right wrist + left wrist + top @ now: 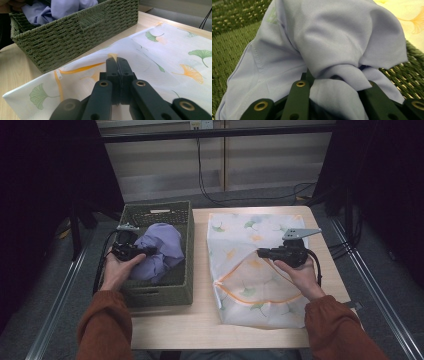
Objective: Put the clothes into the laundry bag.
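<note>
A lavender cloth (160,251) lies bunched in a green woven basket (160,296) on the left of the table. My left gripper (149,251) reaches into the basket from the left and is shut on a fold of that cloth (332,37), which bulges up between its jaws (334,83). A white mesh bag (250,227) printed with ginkgo leaves lies flat to the right of the basket. My right gripper (260,253) is shut on the bag's orange-trimmed opening edge and lifts it slightly. In the right gripper view the gripper (116,61) pinches that edge of the bag (175,50).
The light wooden table (200,322) has bare strips in front of the basket and between basket and bag. The basket's wall (75,35) stands close to the bag's left edge. Cables hang at the back wall, and metal rails run along both sides of the table.
</note>
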Demonstrator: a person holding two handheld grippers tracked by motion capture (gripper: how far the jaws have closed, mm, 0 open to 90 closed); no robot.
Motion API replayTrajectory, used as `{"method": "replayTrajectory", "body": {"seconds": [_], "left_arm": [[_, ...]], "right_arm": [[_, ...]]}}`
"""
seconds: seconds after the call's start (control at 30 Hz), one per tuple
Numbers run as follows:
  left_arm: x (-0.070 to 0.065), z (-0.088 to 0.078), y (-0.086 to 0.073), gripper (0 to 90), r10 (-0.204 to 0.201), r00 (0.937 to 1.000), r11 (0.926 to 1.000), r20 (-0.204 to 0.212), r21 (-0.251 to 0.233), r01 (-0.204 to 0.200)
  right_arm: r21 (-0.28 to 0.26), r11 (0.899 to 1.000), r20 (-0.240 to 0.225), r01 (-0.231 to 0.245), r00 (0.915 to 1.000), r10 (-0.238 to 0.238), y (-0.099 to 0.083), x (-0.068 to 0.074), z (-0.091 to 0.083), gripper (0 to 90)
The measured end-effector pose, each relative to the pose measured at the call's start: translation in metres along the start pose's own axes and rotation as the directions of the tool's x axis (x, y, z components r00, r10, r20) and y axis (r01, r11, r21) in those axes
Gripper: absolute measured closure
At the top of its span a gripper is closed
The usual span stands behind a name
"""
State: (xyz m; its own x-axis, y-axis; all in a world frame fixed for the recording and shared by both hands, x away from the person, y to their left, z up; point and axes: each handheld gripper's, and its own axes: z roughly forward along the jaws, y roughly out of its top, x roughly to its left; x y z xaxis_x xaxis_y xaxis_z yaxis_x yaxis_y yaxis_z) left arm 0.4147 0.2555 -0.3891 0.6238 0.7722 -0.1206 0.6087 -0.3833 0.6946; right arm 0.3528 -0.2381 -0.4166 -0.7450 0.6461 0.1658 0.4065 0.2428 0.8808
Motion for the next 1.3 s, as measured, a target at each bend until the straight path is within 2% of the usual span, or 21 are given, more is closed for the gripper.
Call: {"method": "replayTrajectory", "body": {"seconds": [0.13,0.23,0.43,0.6,0.73,0.83,0.97,1.07,1.13,1.3], "left_arm": [[0.0,-0.003,-0.002,72.8,-0.006,1.0,0.9991,0.002,-0.043,0.006],[0.002,-0.007,-0.006,72.8,-0.027,0.9996,0.9963,-0.005,-0.081,0.027],[0.004,-0.015,-0.013,72.8,-0.055,0.9979,0.9871,-0.034,-0.153,0.049],[0.005,-0.022,-0.015,72.8,-0.071,0.997,0.9777,-0.032,-0.2,0.063],[0.005,-0.027,-0.016,72.8,-0.055,0.9972,0.9731,-0.051,-0.226,0.042],[0.004,-0.031,-0.019,72.8,-0.06,0.9973,0.9643,-0.041,-0.26,0.048],[0.002,-0.033,-0.022,72.8,-0.048,0.9981,0.9599,-0.038,-0.278,0.035],[0.0,-0.035,-0.026,72.8,-0.053,0.9982,0.9486,-0.027,-0.314,0.042],[0.0,-0.036,-0.025,72.8,-0.048,0.9983,0.9504,-0.034,-0.309,0.036],[-0.002,-0.036,-0.03,72.7,-0.056,0.9979,0.9393,-0.032,-0.341,0.042]], "right_arm": [[-0.001,1.0,0.0,-0.002,1.0,0.002,0.0,0.0,0.0,89.7],[-0.002,1.0,-0.001,0.002,1.0,-0.002,0.0,0.0,-0.001,89.7],[-0.002,1.0,-0.001,0.001,1.0,-0.001,0.0,0.0,0.0,89.7],[0.0,1.0,-0.003,0.001,1.0,-0.001,0.0,0.001,0.0,89.8],[0.0,1.0,-0.003,0.001,1.0,-0.001,0.0,0.001,0.0,89.8],[-0.005,1.0,-0.002,0.002,1.0,-0.002,0.0,0.001,-0.001,89.8],[-0.007,1.0,-0.004,0.006,1.0,-0.006,0.001,0.002,-0.001,89.8],[-0.007,1.0,-0.006,0.004,1.0,-0.004,0.001,0.002,-0.001,89.8],[-0.007,1.0,-0.004,0.004,1.0,-0.004,0.001,0.002,0.0,89.8],[-0.008,1.0,-0.003,0.008,1.0,-0.008,0.001,0.002,0.0,89.7]]}}
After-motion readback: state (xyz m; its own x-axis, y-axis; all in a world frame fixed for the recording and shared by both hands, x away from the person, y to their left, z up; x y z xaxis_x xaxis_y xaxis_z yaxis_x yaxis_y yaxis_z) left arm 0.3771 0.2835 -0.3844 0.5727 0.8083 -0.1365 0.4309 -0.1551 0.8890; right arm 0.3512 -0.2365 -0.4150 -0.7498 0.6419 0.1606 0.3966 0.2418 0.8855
